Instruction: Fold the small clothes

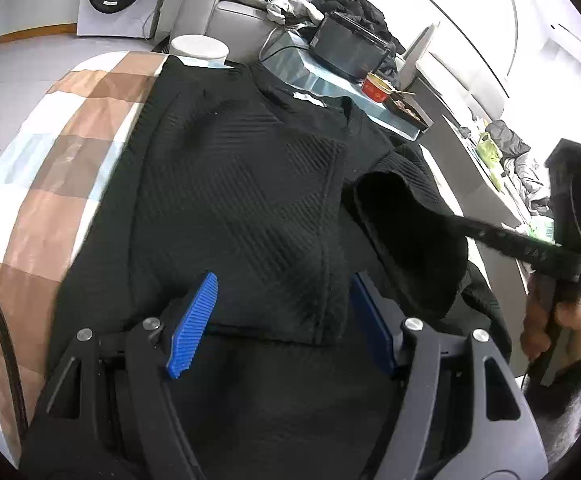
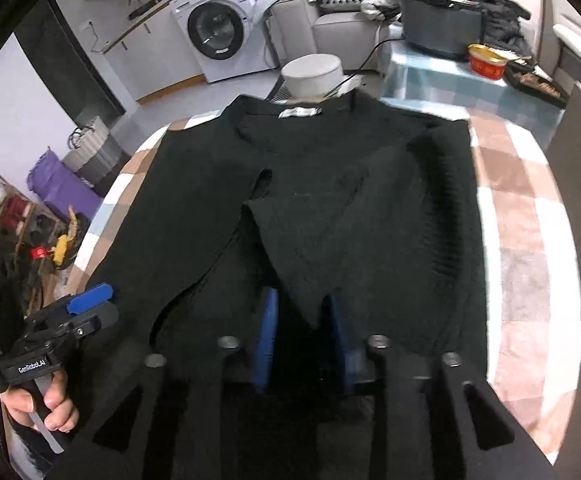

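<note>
A: Sweater [image 1: 234,184], black and ribbed, lies flat on the checked cloth [image 1: 62,160] of the counter, neck at the far edge with a white label [image 2: 299,112] showing. Its left sleeve is already folded in across the chest.

B: And the left gripper [image 1: 282,316]?

A: It hovers over the near hem. Its blue fingers [image 1: 192,324] stand apart, with fabric below them but nothing pinched.

B: Further right?

A: The right sleeve [image 1: 402,216] is lifted off the counter, its cuff end stretched out to the right gripper [image 2: 302,340]. In the right wrist view a point of black fabric hangs between its fingers [image 2: 264,340], which sit close together; whether the pads press on it I cannot tell, the picture is blurred there.

B: Anything beyond the sweater?

A: Far side, a white round pot [image 2: 312,74], then a red tub [image 2: 486,62] at the right, and a washing machine [image 2: 218,32] at the back left.
</note>
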{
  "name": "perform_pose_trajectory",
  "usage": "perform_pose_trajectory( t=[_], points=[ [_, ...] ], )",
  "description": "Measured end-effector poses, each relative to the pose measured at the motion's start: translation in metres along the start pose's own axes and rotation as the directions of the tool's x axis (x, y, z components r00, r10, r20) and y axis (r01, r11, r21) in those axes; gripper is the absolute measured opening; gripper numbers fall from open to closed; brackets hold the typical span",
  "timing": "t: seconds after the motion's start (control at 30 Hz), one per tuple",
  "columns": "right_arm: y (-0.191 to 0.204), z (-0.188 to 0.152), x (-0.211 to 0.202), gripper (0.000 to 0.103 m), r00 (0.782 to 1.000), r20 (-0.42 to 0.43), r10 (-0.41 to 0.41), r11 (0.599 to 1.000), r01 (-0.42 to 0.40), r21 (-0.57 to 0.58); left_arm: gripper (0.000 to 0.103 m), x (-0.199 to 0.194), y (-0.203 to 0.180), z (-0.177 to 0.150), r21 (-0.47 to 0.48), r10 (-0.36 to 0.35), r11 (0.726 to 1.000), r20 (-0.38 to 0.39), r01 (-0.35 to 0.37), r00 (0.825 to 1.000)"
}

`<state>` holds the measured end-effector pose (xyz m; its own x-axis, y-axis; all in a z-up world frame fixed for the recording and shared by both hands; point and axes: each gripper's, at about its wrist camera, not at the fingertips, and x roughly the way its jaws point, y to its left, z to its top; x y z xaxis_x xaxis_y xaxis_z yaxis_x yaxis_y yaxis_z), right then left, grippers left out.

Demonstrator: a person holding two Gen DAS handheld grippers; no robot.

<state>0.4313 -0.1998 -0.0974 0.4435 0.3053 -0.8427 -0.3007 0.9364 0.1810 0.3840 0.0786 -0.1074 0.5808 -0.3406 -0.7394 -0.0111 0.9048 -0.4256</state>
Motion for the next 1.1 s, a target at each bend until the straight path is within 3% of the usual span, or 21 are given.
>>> perform_pose_trajectory(
  t=[0.07, 0.2, 0.3, 0.37, 0.43, 0.47, 0.5, 0.6, 0.8, 0.87, 0.93, 1.1],
  points=[
    [0.002, 0.004, -0.007, 0.041, 0.998, 0.034, -0.049, 0.999, 0.05, -0.011, 0.066, 0.0, 0.003, -0.001, -0.012, -0.003, 1.0, -0.006, 0.003, 1.0],
    [0.02, 0.017, -0.004, 0.044, 0.997, 0.041, -0.058, 0.996, 0.061, -0.066, 0.066, -0.002, 0.006, -0.002, -0.019, -0.01, 1.0, -0.006, 0.01, 1.0],
    [0.047, 0.026, 0.02, 0.05, 0.998, -0.003, -0.069, 0.984, 0.068, -0.164, 0.066, -0.003, 0.009, -0.004, -0.028, -0.009, 1.0, -0.006, 0.009, 1.0],
    [0.059, 0.03, 0.042, 0.05, 0.991, -0.02, -0.131, 0.967, 0.124, -0.221, 0.066, -0.004, 0.012, -0.004, -0.031, -0.006, 0.999, -0.005, 0.006, 1.0],
    [0.063, 0.035, 0.066, 0.045, 0.98, -0.042, -0.195, 0.955, 0.18, -0.236, 0.066, -0.005, 0.015, -0.005, -0.041, -0.006, 0.999, -0.002, 0.006, 1.0],
    [0.062, 0.039, 0.077, 0.026, 0.978, -0.059, -0.2, 0.957, 0.182, -0.228, 0.066, -0.006, 0.017, -0.005, -0.048, -0.007, 0.999, -0.001, 0.007, 1.0],
    [0.059, 0.042, 0.084, 0.009, 0.978, -0.071, -0.195, 0.962, 0.176, -0.207, 0.066, -0.007, 0.019, -0.006, -0.052, -0.009, 0.999, -0.001, 0.009, 1.0],
    [0.053, 0.057, 0.083, 0.004, 0.988, -0.03, -0.149, 0.981, 0.143, -0.13, 0.066, -0.007, 0.022, -0.007, -0.058, -0.004, 0.998, -0.002, 0.003, 1.0],
    [0.047, 0.094, 0.061, 0.006, 0.99, 0.115, -0.077, 0.996, 0.073, 0.045, 0.066, -0.005, 0.027, -0.008, -0.071, 0.006, 0.997, -0.008, -0.006, 1.0],
    [0.048, 0.1, 0.072, 0.015, 0.999, 0.046, 0.015, 0.998, -0.017, 0.055, 0.066, -0.005, 0.026, -0.009, -0.073, 0.008, 0.997, -0.01, -0.008, 1.0],
    [0.047, 0.097, 0.071, 0.015, 0.997, 0.031, 0.07, 0.996, -0.071, 0.055, 0.066, -0.005, 0.025, -0.008, -0.071, 0.004, 0.997, -0.01, -0.005, 1.0],
    [0.035, 0.072, 0.046, 0.023, 0.998, 0.052, 0.02, 0.998, -0.023, 0.056, 0.066, -0.005, 0.024, -0.009, -0.067, 0.006, 0.998, -0.007, -0.007, 1.0]
  ],
)
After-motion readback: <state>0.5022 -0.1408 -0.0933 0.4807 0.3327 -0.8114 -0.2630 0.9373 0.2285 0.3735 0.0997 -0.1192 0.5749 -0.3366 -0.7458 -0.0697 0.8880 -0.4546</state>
